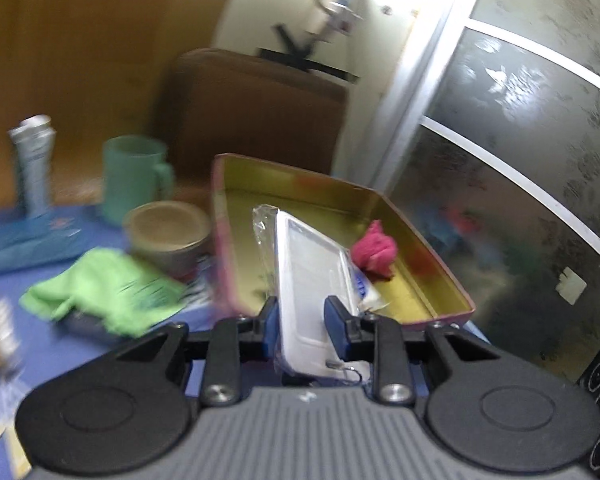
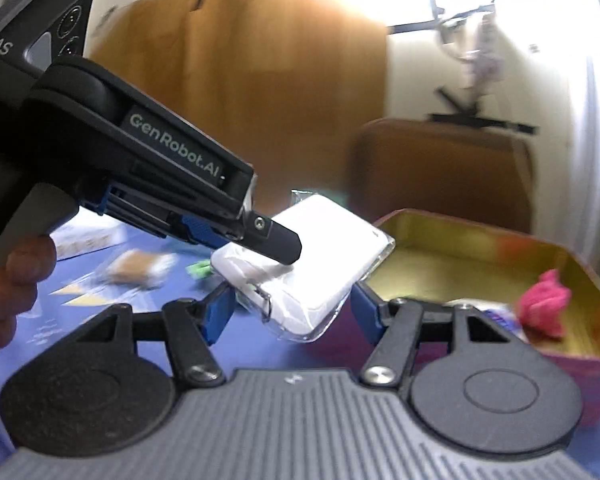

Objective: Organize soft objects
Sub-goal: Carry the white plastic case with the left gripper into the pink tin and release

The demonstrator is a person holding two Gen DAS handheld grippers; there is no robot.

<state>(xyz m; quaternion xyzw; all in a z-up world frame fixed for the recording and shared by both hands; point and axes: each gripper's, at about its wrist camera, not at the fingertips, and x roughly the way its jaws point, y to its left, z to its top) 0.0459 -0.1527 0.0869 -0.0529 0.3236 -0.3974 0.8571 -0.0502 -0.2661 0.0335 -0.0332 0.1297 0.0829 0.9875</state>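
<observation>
Left gripper (image 1: 302,316) jaws clamped on white wrapped packet (image 1: 306,280), held above near edge of gold tin (image 1: 416,240). Right gripper (image 2: 292,312) jaws spread wide, empty. In tin: one pink cloth (image 1: 374,250). On table (image 1: 4,296): one green cloth (image 1: 100,284), one green mug (image 1: 134,180), one bowl (image 1: 168,234).

Pink cloth (image 1: 374,250) in gold-lined tin (image 1: 416,296) (pink outside), green towel (image 1: 104,288).

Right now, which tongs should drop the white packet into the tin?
Probably the left tongs: they are shut on the white packet, just before the tin holding the pink cloth. The right tongs are open, holding nothing.
</observation>
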